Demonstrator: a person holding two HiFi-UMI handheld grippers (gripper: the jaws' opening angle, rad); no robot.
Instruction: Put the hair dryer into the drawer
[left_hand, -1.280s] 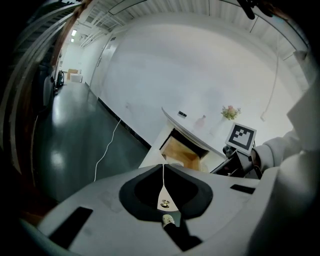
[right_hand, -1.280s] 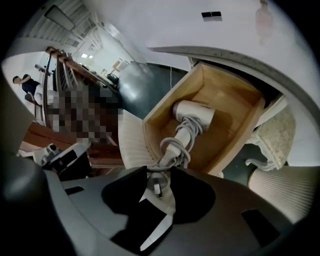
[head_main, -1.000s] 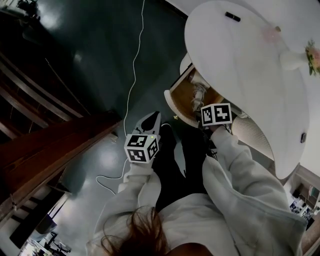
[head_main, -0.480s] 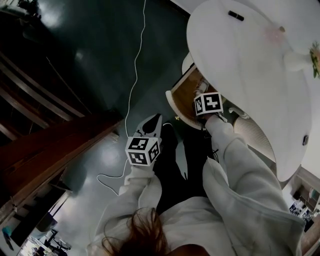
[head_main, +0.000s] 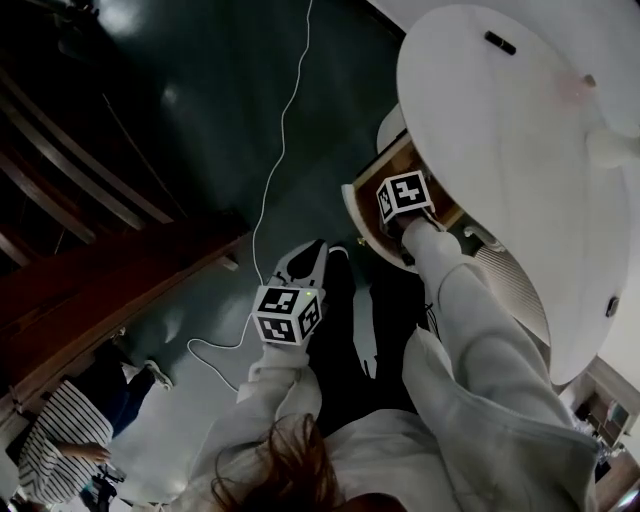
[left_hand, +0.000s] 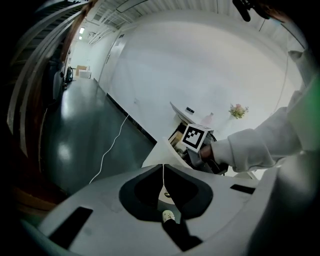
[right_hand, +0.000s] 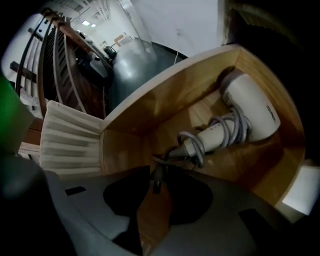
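The white hair dryer (right_hand: 250, 107) lies on its side inside the open wooden drawer (right_hand: 150, 115), its grey cord wound round the handle. My right gripper (right_hand: 157, 172) points steeply down into the drawer, its jaws closed on the dark plug (right_hand: 156, 181) at the cord's end. In the head view the right gripper (head_main: 398, 212) is over the drawer (head_main: 362, 205) under the table edge. My left gripper (head_main: 305, 262) hangs lower left of the drawer above the floor, apart from it. Its jaws (left_hand: 163, 166) meet, with nothing between them.
A white round table (head_main: 500, 150) overhangs the drawer, and the cabinet's ribbed white side (head_main: 510, 290) lies to the right. A thin white cable (head_main: 275, 150) runs over the dark floor. Wooden rails (head_main: 100, 290) stand at left. A person in a striped top (head_main: 60, 450) is at lower left.
My right gripper has sunk into the drawer with the plug. The left gripper has hardly moved. A person in a striped top has come into view at lower left.
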